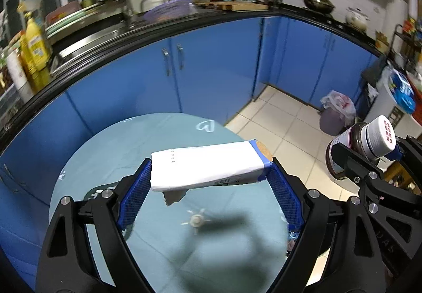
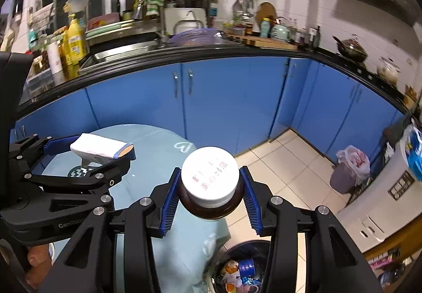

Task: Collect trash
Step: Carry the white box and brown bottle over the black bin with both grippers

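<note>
My left gripper (image 1: pixel 208 169) is shut on a white cracker packet (image 1: pixel 208 166) with a blue end, held crosswise above the round light-blue table (image 1: pixel 132 140). The packet (image 2: pixel 100 148) and left gripper (image 2: pixel 87 158) also show in the right wrist view. My right gripper (image 2: pixel 209 185) is shut on a brown bottle (image 2: pixel 211 182) with a white cap, held past the table's right edge. That bottle (image 1: pixel 361 145) also shows at the right of the left wrist view. A black trash bin (image 2: pixel 240 269) holding several scraps stands on the floor just below the right gripper.
Blue kitchen cabinets (image 1: pixel 211 68) under a black counter run behind the table. A grey bin lined with a plastic bag (image 2: pixel 348 169) stands on the tiled floor by the corner. A white appliance (image 2: pixel 382 192) is at the right.
</note>
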Action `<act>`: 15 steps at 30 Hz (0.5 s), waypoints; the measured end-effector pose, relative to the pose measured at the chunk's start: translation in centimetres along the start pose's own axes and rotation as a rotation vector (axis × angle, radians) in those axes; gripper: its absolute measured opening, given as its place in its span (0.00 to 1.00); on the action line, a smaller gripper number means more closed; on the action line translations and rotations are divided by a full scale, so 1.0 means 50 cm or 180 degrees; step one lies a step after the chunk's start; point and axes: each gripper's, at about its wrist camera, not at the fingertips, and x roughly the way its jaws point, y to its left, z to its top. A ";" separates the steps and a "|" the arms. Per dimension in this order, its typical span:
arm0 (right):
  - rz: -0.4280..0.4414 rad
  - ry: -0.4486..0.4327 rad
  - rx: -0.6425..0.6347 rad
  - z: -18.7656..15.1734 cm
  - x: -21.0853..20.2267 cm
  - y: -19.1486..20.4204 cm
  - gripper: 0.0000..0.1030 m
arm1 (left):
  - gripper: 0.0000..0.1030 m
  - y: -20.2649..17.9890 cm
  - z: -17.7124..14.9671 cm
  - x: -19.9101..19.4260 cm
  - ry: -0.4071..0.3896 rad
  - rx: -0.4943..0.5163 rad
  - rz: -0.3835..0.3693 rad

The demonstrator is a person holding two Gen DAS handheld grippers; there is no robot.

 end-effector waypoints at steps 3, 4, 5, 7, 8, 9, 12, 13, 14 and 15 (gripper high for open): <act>-0.0070 -0.0017 0.0085 -0.017 -0.020 -0.037 0.42 | 0.82 -0.042 0.002 -0.004 -0.0016 0.0102 -0.0046; -0.0085 -0.0021 0.0105 -0.021 -0.024 -0.045 0.42 | 0.82 -0.055 0.002 -0.006 -0.0020 0.0133 -0.0056; -0.0105 -0.0025 0.0132 -0.026 -0.030 -0.056 0.42 | 0.82 -0.071 0.003 -0.007 -0.0024 0.0170 -0.0071; -0.0145 -0.0032 0.0188 -0.036 -0.042 -0.081 0.42 | 0.82 -0.091 0.003 -0.007 -0.0031 0.0218 -0.0092; -0.0170 -0.0037 0.0214 -0.041 -0.048 -0.093 0.42 | 0.82 -0.104 0.003 -0.007 -0.0031 0.0249 -0.0105; -0.0186 -0.0039 0.0234 -0.044 -0.051 -0.101 0.42 | 0.82 -0.113 0.003 -0.006 -0.0030 0.0270 -0.0115; -0.0237 -0.0040 0.0307 -0.054 -0.063 -0.128 0.42 | 0.82 -0.143 0.004 -0.006 -0.0033 0.0342 -0.0143; -0.0255 -0.0042 0.0331 -0.058 -0.067 -0.137 0.42 | 0.82 -0.151 0.004 -0.007 -0.0034 0.0358 -0.0150; -0.0270 -0.0042 0.0350 -0.062 -0.070 -0.145 0.42 | 0.82 -0.161 0.004 -0.008 -0.0036 0.0376 -0.0157; -0.0282 -0.0041 0.0364 -0.064 -0.073 -0.151 0.42 | 0.82 -0.171 0.005 -0.008 -0.0036 0.0398 -0.0165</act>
